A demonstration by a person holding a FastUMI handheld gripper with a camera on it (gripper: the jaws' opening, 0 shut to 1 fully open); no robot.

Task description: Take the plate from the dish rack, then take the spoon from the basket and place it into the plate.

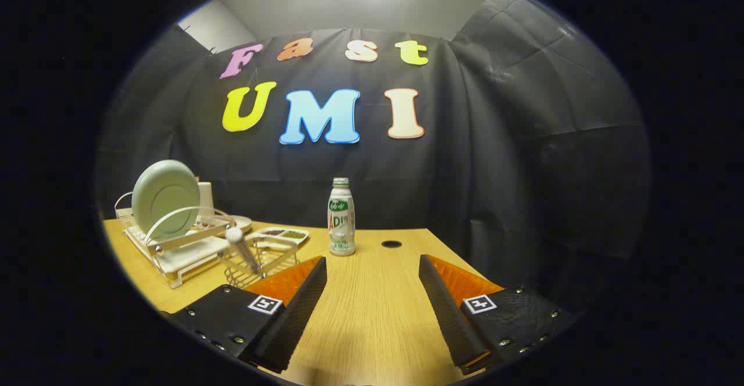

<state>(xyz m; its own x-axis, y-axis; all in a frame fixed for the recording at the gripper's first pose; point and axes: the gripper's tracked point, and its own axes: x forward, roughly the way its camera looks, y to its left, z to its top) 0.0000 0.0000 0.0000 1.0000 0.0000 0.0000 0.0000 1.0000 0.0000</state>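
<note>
- Plate, pale green and round [165, 199], stands upright in the white wire dish rack [174, 246]; I could topple it.
- My claw [372, 293] gapes wide, empty, well apart.

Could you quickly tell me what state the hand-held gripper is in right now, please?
Hand-held gripper: open, holding nothing, fingers spread over bare table.

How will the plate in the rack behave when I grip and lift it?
The plate stands on edge in the rack, so it probably lifts out by its top rim. It looks rigid and smooth, so it may slip between the fingers. Round, it could roll if set down on edge. The gripper is open, well short of it.
</note>
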